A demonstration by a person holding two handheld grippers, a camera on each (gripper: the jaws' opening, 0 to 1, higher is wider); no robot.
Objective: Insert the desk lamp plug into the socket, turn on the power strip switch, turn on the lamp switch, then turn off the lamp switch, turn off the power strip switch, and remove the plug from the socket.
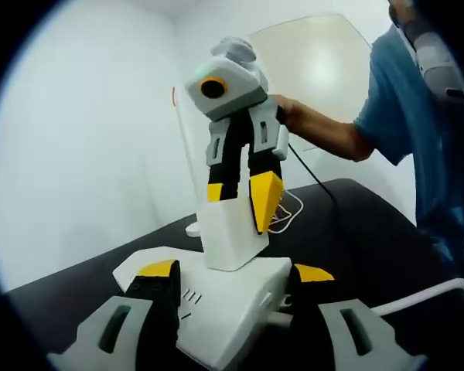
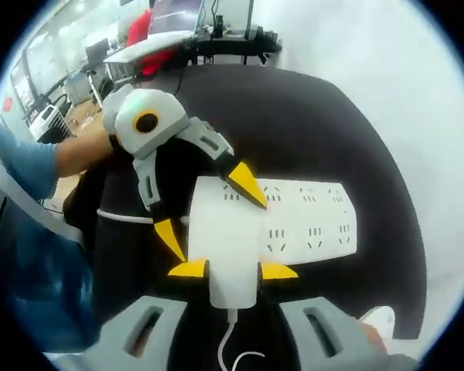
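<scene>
- the left gripper (image 1: 232, 274) is clamping its yellow-tipped black jaws on the near end of the long white plastic power strip (image 1: 228, 297), one jaw on each side of the strip's body.
- the power strip is lying on the black table (image 1: 356, 224); in the right gripper view the strip (image 2: 309, 220) is showing rows of socket slots across its top face.
- the right gripper (image 2: 233, 270) is squeezing the white boxy desk lamp plug (image 2: 228, 247) between its yellow-tipped jaws, one tip pressing on each side of the plug.
- the plug (image 1: 230, 232) is standing upright on top of the power strip, touching its socket face; how deep its pins are sitting cannot be told.
- in the left gripper view the right gripper (image 1: 240, 197) is coming down from above, its jaws straddling the plug.
- in the right gripper view the left gripper (image 2: 209, 209) is reaching in from the left, its jaws spanning the strip's end.
- a thin white cable (image 2: 232, 348) is running out of the plug's near end.
- a person in a blue short-sleeved shirt (image 1: 406, 100) is standing beside the table, with one hand (image 1: 290, 112) gripping the right gripper's handle.
- a white round lamp base (image 1: 193, 228) is resting on the table behind the strip, near the white wall (image 1: 85, 139).
</scene>
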